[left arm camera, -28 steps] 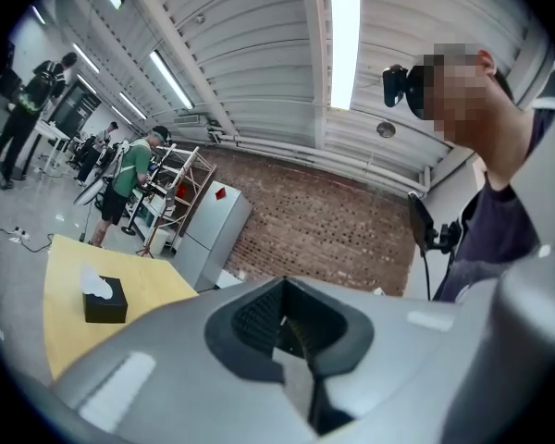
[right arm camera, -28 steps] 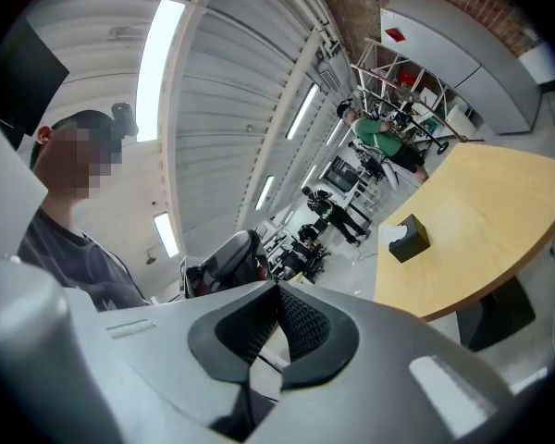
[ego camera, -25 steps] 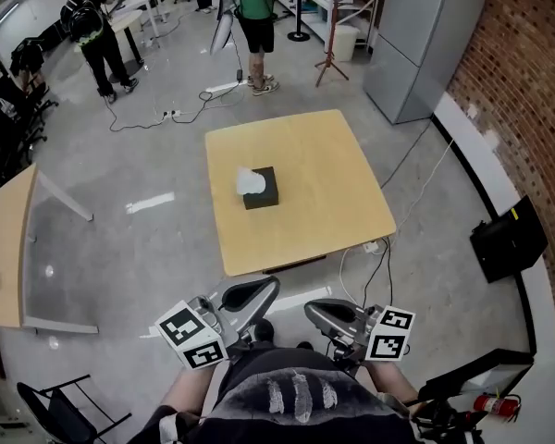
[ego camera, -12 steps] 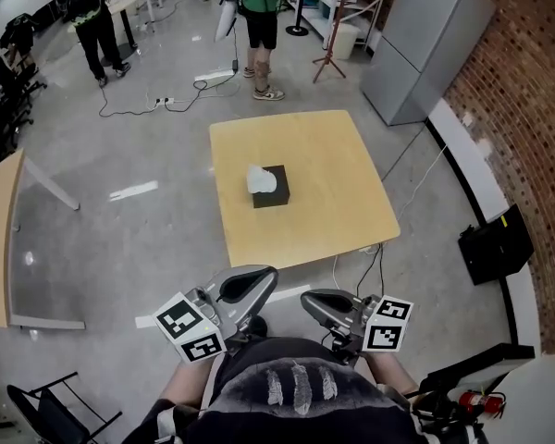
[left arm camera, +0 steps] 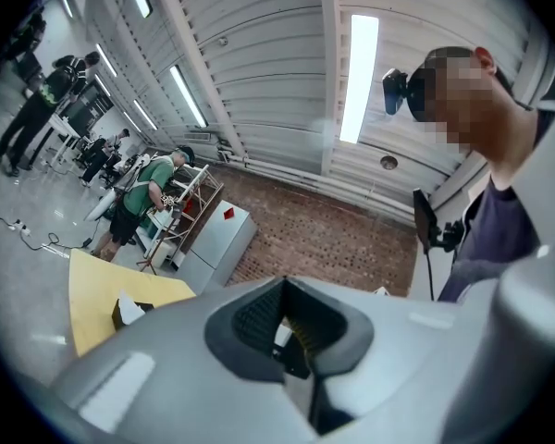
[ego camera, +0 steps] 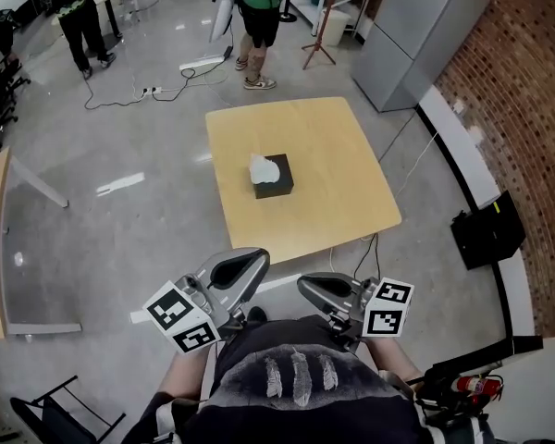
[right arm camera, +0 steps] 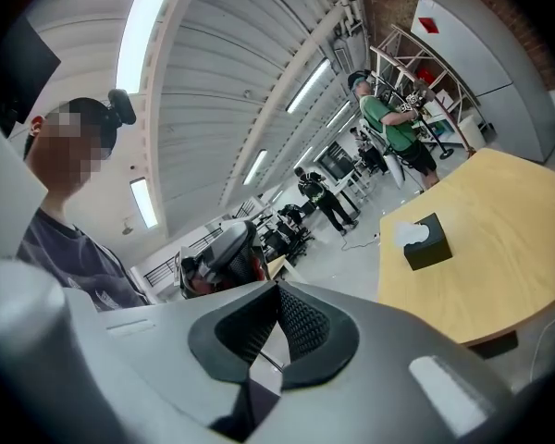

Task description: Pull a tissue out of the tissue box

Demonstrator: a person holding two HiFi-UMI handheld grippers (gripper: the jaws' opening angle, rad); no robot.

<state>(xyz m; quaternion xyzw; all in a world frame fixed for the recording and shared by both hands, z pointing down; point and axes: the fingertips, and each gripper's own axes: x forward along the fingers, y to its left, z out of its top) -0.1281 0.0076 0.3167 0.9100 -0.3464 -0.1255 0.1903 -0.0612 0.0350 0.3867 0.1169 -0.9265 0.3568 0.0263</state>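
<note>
Grey polished floor (ego camera: 120, 229) surrounded a square wooden table (ego camera: 342, 146), where a black tissue box (ego camera: 279, 184) sat near the middle, a white tissue (ego camera: 262, 166) poking from its top. Well short of the table, the left gripper (ego camera: 245, 265) and right gripper (ego camera: 310, 287) had their jaws pressed together, holding nothing

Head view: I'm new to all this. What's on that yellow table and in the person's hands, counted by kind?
tissue box: 1
tissue: 1
grippers: 2 (left gripper, right gripper)
Total: 4
</note>
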